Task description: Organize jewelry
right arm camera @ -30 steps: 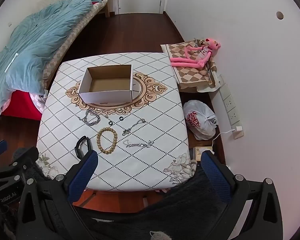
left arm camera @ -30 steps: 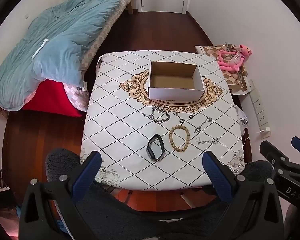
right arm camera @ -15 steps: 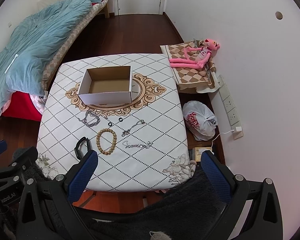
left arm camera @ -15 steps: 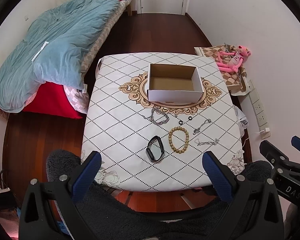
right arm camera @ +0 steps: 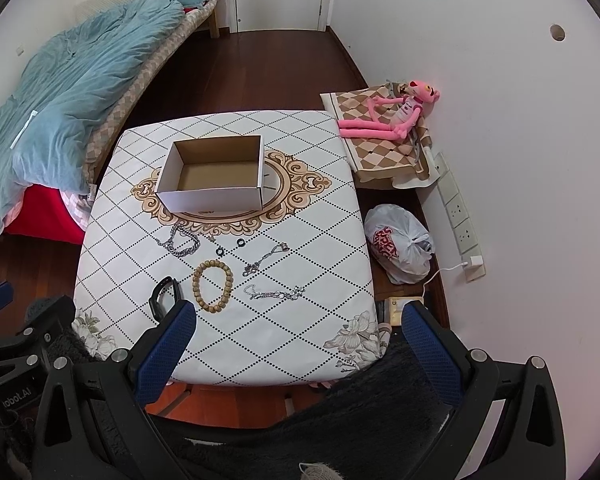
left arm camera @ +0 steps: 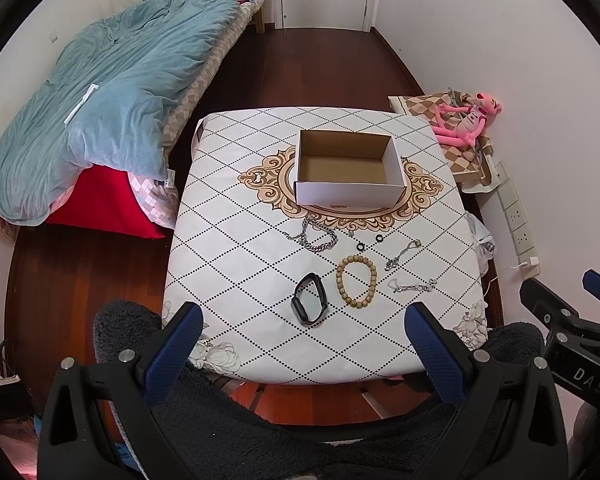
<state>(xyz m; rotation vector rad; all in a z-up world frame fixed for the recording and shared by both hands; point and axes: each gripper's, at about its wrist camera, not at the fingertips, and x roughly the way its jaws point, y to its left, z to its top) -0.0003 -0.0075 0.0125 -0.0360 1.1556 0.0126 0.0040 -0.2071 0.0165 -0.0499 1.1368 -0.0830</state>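
An open, empty cardboard box point(left arm camera: 348, 168) point(right arm camera: 216, 176) stands mid-table. In front of it lie a heavy silver chain point(left arm camera: 316, 238) point(right arm camera: 180, 242), two small black rings point(left arm camera: 361, 247) point(right arm camera: 241, 242), a wooden bead bracelet point(left arm camera: 357, 280) point(right arm camera: 213, 286), a black wristband point(left arm camera: 310, 304) point(right arm camera: 164, 296) and two thin silver chains point(left arm camera: 410, 285) point(right arm camera: 274, 292). My left gripper point(left arm camera: 302, 350) is open and empty, held high off the table's near edge. My right gripper point(right arm camera: 296, 346) is open and empty, likewise high and short of the table.
The table point(left arm camera: 236, 240) has a diamond-pattern cloth. A bed with a blue duvet point(left arm camera: 100, 100) is at the left. A pink plush toy point(right arm camera: 392, 116), a plastic bag point(right arm camera: 400, 244) and wall sockets are at the right. Dark fleece lies below both grippers.
Both views have shifted slightly, with the table a little farther away and lower in frame. No object on the table has moved. Both grippers stay open.
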